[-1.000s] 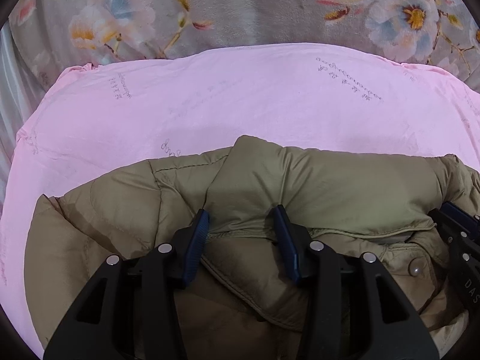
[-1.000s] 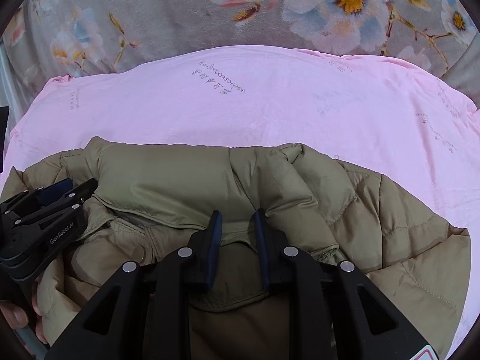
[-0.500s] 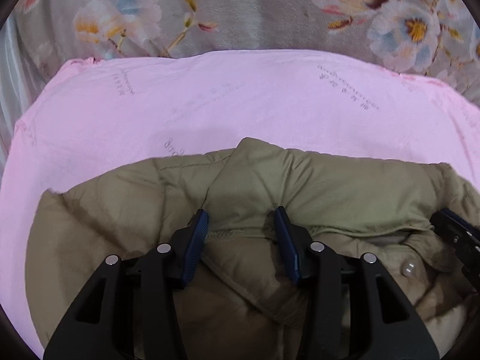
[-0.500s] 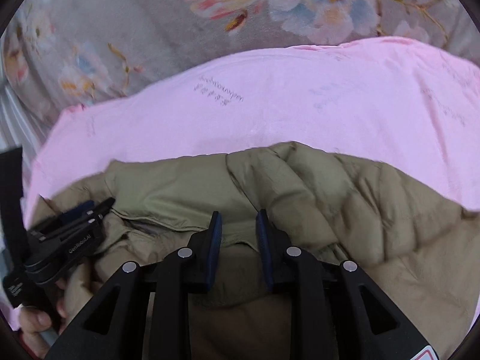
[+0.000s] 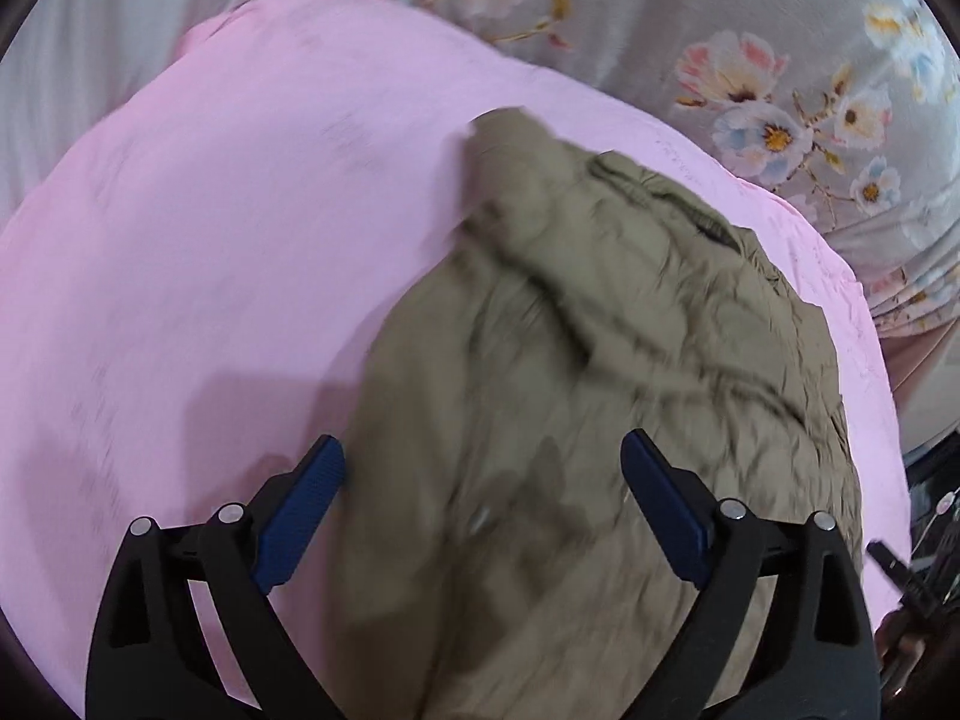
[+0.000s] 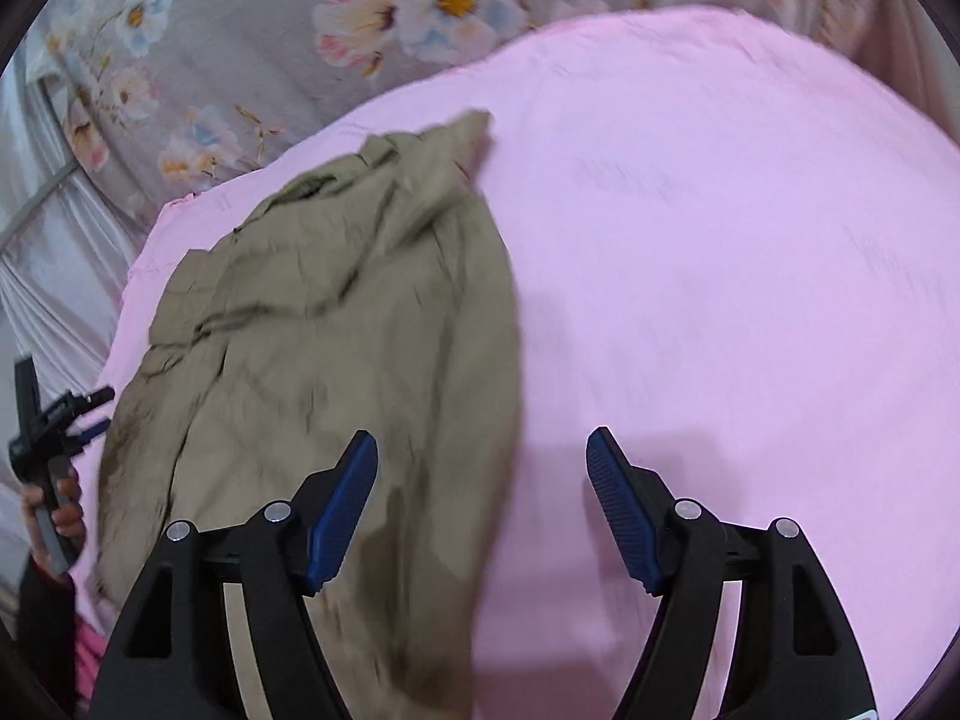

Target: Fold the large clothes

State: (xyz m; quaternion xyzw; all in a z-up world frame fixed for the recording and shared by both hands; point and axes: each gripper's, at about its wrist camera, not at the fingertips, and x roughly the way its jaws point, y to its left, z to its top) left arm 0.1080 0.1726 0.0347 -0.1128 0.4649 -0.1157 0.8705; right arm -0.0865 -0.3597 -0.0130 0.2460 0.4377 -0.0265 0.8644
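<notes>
Left gripper (image 5: 483,468) and right gripper (image 6: 483,459) both angled downward, fingers (image 5: 300,516) opening wide, nothing gripped.

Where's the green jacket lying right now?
The green jacket lies on the pink sheet, right of center in the left wrist view and left of center in the right wrist view, with the flowered blanket beyond it.
</notes>
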